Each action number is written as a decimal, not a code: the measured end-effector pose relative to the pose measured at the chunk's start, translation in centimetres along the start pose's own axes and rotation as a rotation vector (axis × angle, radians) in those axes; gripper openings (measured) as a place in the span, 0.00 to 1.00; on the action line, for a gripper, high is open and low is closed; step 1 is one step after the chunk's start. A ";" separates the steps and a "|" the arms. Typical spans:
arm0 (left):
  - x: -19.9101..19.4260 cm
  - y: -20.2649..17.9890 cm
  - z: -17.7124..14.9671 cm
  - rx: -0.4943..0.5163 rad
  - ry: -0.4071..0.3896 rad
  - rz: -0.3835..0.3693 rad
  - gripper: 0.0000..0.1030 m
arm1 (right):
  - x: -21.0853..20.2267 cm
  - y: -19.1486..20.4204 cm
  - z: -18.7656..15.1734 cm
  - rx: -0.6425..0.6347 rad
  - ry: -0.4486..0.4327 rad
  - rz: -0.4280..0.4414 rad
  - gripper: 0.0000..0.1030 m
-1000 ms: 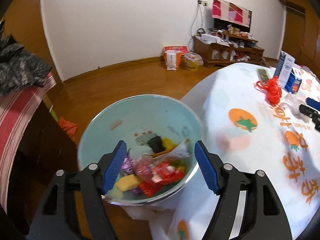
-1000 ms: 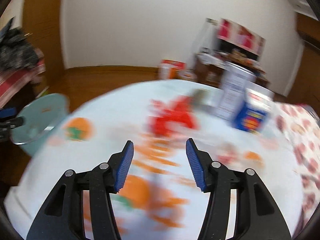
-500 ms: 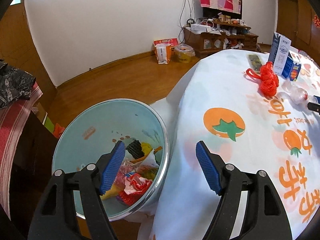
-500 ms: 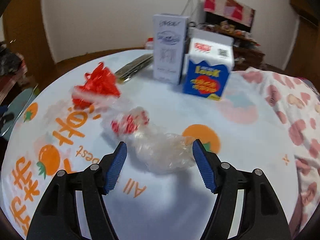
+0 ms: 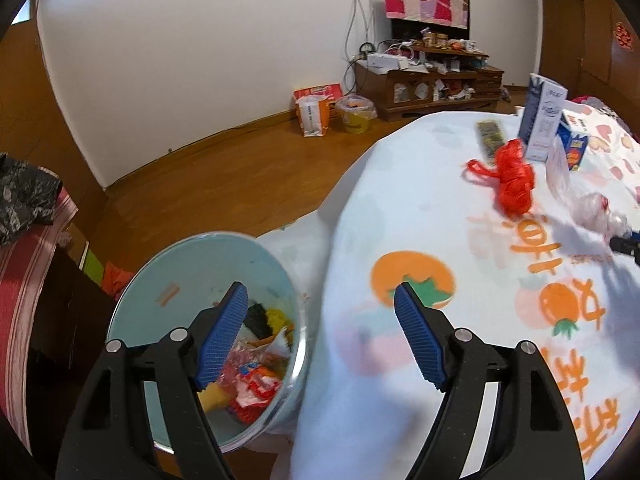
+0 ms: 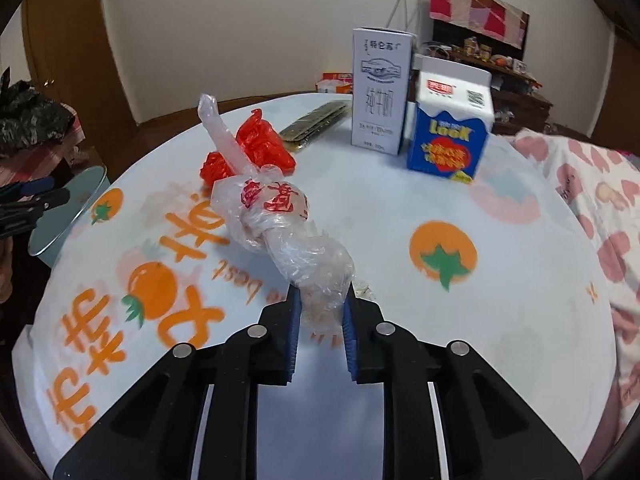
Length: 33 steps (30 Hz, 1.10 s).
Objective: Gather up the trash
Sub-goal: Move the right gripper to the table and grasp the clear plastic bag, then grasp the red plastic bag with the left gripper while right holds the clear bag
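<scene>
The right gripper [image 6: 319,312] is closing on the crumpled clear plastic bag [image 6: 280,224] at table [image 6: 500,320] centre, while the left gripper [image 5: 320,336] is hanging open and empty, so next it likely needs carrying toward nine o'clock into the bin [image 5: 192,264].

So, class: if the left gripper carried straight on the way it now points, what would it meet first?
Probably the white tablecloth where it drapes over the table edge, beside the pale blue bin. The left gripper is open and empty; depth is unclear, so it could clip the bin's rim instead.
</scene>
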<state>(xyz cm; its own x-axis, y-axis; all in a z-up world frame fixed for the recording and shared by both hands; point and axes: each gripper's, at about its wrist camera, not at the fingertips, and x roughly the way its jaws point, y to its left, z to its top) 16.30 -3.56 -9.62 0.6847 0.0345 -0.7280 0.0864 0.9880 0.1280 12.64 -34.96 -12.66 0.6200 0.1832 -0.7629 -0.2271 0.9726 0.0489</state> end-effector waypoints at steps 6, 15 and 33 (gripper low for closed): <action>-0.5 -3.6 1.3 0.045 -0.016 -0.042 0.72 | -3.2 -3.6 -2.0 0.213 -0.038 -0.083 0.18; 1.4 -12.5 5.1 0.130 -0.044 -0.115 0.72 | -4.4 -7.4 -3.1 0.374 -0.094 -0.267 0.18; 8.9 -17.5 7.3 0.156 0.065 -0.215 0.10 | -2.7 -5.9 -1.5 0.409 -0.126 -0.198 0.18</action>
<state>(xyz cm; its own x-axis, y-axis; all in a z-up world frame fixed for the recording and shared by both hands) 26.11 -21.66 -13.41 0.5911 -0.1588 -0.7908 0.3382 0.9389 0.0643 11.15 -41.43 -11.87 0.7134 -0.0198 -0.7005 0.2032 0.9625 0.1797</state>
